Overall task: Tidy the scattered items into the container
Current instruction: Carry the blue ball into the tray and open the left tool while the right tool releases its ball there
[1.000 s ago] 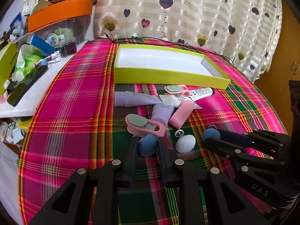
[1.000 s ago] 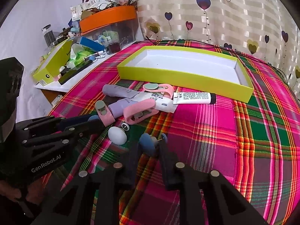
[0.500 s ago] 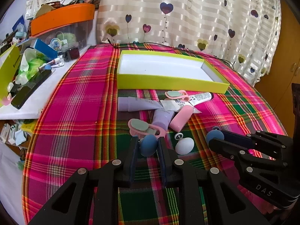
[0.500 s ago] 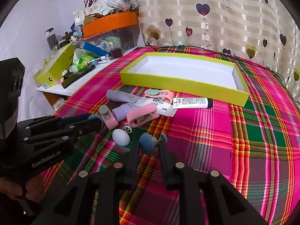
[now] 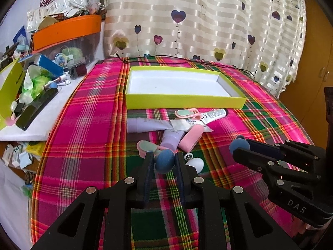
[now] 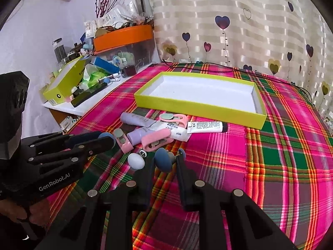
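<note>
**Both grippers loaded with blue puffs above the plaid cloth**

Over on the left side table, an orange-lidded bin (image 5: 66,31) and a yellow-green carton (image 5: 9,91) sit in clutter, well apart from the action. Moving right onto the plaid tablecloth (image 5: 89,125) — the left gripper (image 5: 163,162) is pinching a blue puff (image 5: 164,160) between its fingers, just in front of the heap. That heap: a lilac tube (image 5: 145,125), a pink clip (image 5: 188,113) with a green pad, a pink case (image 5: 191,138) and a white tube (image 5: 214,114), all touching or overlapping, just beside the near wall of the yellow tray (image 5: 185,102). A white egg-shaped sponge (image 6: 135,160) lies on the cloth between the two grippers. Further right — the right gripper (image 6: 166,162) is likewise clamped on a second blue puff (image 6: 163,159), near the heap and short of the tray, whose white floor holds none of the items.
</note>
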A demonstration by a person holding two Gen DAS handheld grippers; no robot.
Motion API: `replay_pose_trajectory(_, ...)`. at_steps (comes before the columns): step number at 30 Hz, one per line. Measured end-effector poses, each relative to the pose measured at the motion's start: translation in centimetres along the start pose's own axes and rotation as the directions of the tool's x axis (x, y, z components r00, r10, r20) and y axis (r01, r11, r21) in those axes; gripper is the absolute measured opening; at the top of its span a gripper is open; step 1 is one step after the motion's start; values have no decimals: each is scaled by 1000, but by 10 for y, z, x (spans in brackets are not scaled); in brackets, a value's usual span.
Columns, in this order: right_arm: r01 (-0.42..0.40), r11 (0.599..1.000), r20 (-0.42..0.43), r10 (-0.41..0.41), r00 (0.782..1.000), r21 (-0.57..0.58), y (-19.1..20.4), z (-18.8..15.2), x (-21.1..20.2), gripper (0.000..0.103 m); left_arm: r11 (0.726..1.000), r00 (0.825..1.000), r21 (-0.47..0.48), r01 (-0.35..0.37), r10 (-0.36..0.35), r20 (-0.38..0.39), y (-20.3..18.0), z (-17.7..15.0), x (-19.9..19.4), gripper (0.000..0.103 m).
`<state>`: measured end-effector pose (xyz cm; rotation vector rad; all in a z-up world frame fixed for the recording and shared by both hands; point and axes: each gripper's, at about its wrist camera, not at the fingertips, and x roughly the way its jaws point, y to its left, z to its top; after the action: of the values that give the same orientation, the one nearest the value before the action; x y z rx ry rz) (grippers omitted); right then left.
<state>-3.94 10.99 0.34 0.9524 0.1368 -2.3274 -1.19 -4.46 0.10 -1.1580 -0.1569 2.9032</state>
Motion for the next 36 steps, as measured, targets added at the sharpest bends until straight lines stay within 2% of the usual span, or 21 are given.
replay_pose_trajectory(18, 29, 1000, 71, -30, 997, 11, -24, 35, -4, 21, 999, 998, 40, 20, -22, 55, -15, 39, 3, 22)
replay_pose_trajectory(36, 45, 999, 60, -46, 997, 27, -50, 67, 26, 21, 999, 998, 53, 5, -8, 55, -18, 77, 36, 22)
